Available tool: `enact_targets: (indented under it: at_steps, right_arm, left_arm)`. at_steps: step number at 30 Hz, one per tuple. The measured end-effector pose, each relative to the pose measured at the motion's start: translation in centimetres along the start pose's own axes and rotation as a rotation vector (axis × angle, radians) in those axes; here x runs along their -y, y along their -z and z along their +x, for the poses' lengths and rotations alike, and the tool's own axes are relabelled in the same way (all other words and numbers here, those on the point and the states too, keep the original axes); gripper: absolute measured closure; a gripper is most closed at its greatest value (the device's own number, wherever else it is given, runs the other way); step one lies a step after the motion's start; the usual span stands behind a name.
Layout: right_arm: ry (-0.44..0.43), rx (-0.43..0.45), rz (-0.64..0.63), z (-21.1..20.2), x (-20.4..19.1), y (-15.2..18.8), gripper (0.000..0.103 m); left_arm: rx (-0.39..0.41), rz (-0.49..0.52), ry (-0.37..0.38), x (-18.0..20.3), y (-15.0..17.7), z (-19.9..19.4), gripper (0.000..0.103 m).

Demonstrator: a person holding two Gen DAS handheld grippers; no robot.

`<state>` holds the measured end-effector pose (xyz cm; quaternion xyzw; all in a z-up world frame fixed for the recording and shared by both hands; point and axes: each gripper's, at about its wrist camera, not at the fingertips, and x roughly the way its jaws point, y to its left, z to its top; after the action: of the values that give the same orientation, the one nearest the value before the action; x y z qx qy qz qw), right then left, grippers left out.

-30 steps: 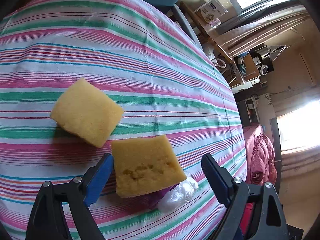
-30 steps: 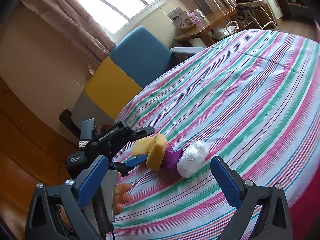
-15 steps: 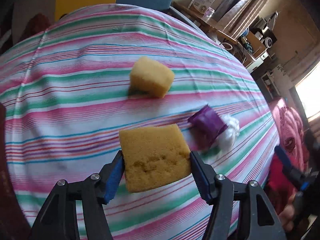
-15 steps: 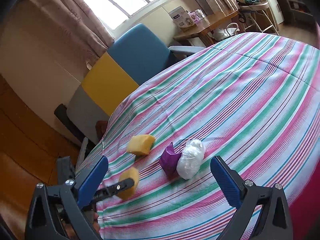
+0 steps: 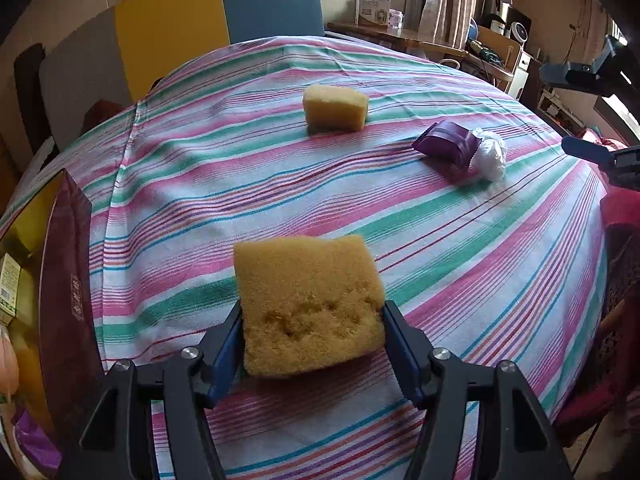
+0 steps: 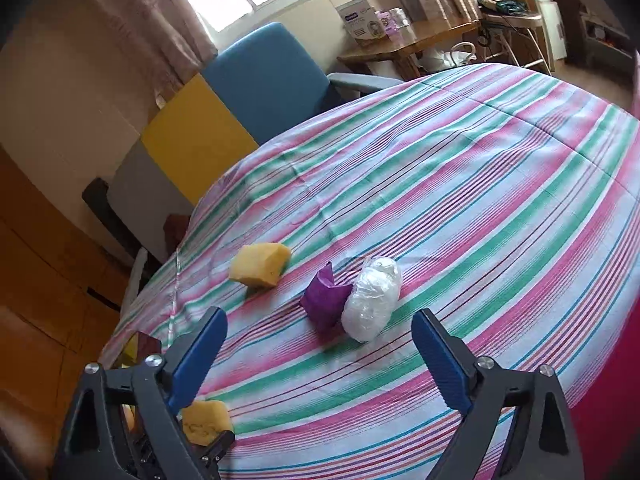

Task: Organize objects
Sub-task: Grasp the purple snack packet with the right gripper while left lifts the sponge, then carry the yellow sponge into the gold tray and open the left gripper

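My left gripper (image 5: pixel 312 312) is shut on a yellow sponge (image 5: pixel 308 300) and holds it just above the striped tablecloth (image 5: pixel 240 184), near the front edge. In the right wrist view that held sponge (image 6: pixel 206 420) shows at the bottom left. A second yellow sponge (image 5: pixel 335 108) (image 6: pixel 260 264) lies farther back. A purple packet (image 5: pixel 444 142) (image 6: pixel 324 300) touches a white plastic bundle (image 5: pixel 490 154) (image 6: pixel 372 300). My right gripper (image 6: pixel 320 316) points at that pair with its jaws closing. The pair lies ahead of its tips and no pad touches either.
A dark maroon box (image 5: pixel 68 280) with a yellow inside stands at the table's left edge. Yellow and blue chair backs (image 5: pixel 220 12) rise behind the table. A wooden side table (image 6: pixel 420 40) with cartons is at the back right. One blue finger (image 5: pixel 588 153) of the right gripper shows at the right edge.
The left gripper closed on the near sponge and carried it away from the packet toward the table's near left. The right gripper's jaws narrowed and it edged toward the packet and bundle.
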<state>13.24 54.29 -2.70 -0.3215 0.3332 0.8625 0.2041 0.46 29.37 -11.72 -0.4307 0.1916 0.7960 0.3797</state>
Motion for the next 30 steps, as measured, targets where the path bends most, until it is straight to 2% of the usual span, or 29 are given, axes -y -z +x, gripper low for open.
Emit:
enact_targets:
  at_steps: [7, 12, 15, 17, 18, 20, 23, 25, 28, 30]
  right_arm:
    - [0.163, -0.162, -0.402, 5.8, -6.8, -1.3, 0.028]
    - [0.305, -0.280, -0.610, 11.5, -8.6, -1.1, 0.030]
    - [0.371, -0.348, -0.668, 14.3, -8.2, -0.5, 0.031]
    - [0.397, -0.388, -0.664, 15.4, -7.6, 0.0, 0.064]
    - [0.402, -0.379, -0.656, 15.4, -7.5, 0.2, 0.069]
    - [0.364, -0.355, -0.630, 14.8, -7.5, 0.6, 0.070]
    - [0.247, -0.355, -0.584, 13.5, -8.0, 1.8, 0.070]
    - [0.163, -0.374, -0.598, 12.8, -8.6, 3.3, 0.070]
    - [0.132, -0.360, -0.648, 12.7, -8.8, 5.5, 0.069]
    - [0.107, -0.337, -0.619, 12.6, -8.1, 5.5, 0.069]
  left_arm:
    - [0.041, -0.001, 0.007, 0.1, 0.5, -0.1, 0.037]
    - [0.039, 0.000, 0.027, 0.1, 0.5, 0.1, 0.036]
    - [0.036, -0.012, 0.042, -0.1, 0.4, 0.2, 0.035]
    - [0.036, -0.008, 0.043, 0.0, 0.4, 0.3, 0.035]
    - [0.037, -0.009, 0.044, 0.0, 0.4, 0.3, 0.035]
    - [0.040, -0.010, 0.046, 0.0, 0.4, 0.3, 0.034]
    - [0.061, -0.013, 0.052, 0.0, 0.7, 0.2, 0.034]
    - [0.074, -0.001, 0.044, 0.1, 0.9, 0.1, 0.034]
    - [0.063, -0.008, 0.025, 0.2, 0.8, -0.2, 0.037]
    - [0.051, -0.012, 0.011, 0.2, 0.8, -0.8, 0.038]
